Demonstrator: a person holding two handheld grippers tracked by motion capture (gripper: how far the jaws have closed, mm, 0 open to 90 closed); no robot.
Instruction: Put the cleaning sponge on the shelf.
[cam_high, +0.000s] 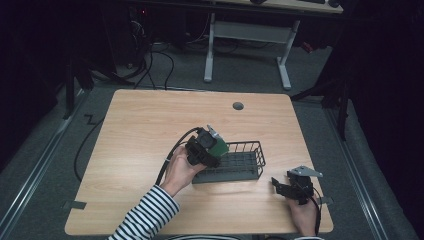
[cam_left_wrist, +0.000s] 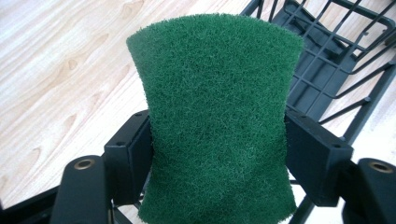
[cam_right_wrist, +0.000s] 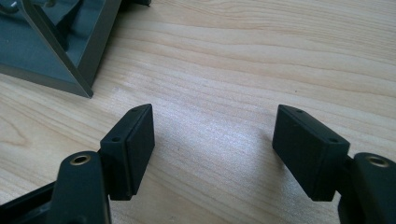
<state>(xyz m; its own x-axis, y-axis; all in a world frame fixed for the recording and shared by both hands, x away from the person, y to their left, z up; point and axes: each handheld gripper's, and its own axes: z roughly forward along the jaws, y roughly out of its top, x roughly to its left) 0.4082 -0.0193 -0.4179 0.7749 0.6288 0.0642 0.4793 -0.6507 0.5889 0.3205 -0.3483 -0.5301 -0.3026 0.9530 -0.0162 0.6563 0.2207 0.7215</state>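
The left gripper (cam_left_wrist: 217, 154) holds a green rectangular scouring pad (cam_left_wrist: 217, 116) clamped between its jaws, which pinch the pad at its sides. It hangs above the left end of the dark wire basket with a plastic tray (cam_high: 250, 159) on the light wooden table (cam_high: 140, 125). I think the pad should go inside: lower it past the rim before letting go. The right gripper (cam_right_wrist: 215, 140) rests near the table edge, its jaws wide apart and empty.
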